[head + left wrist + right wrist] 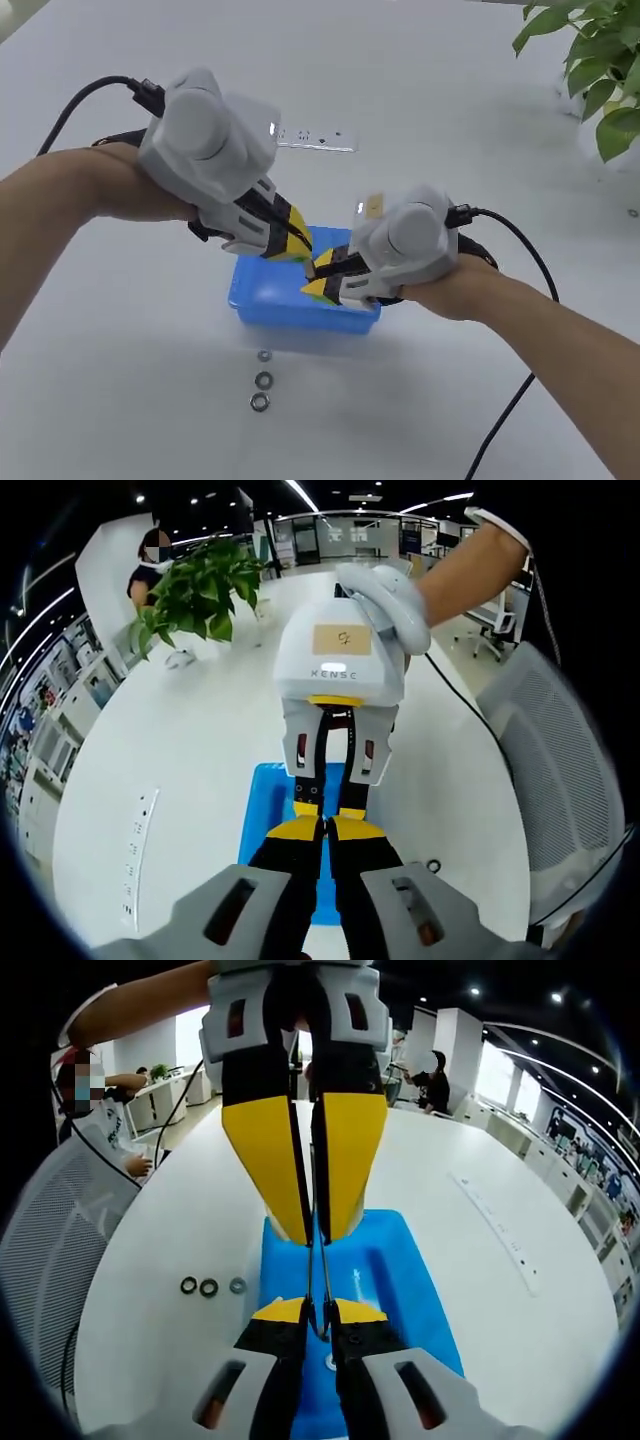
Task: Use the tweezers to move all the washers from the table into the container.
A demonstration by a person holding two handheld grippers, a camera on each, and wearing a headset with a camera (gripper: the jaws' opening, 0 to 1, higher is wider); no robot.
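A blue container sits mid-table. Three washers lie in a row just in front of it, seen too as washers left of the container. Above the container my left gripper and right gripper meet tip to tip. Thin metal tweezers run from the shut yellow jaws of the left gripper down between the shut jaws of the right gripper. A small ring lies inside the container. In the left gripper view my left gripper faces the right gripper.
A white power strip lies on the far side of the table. A potted plant stands at the far right corner. Black cables trail from both grippers. A mesh chair stands beside the table.
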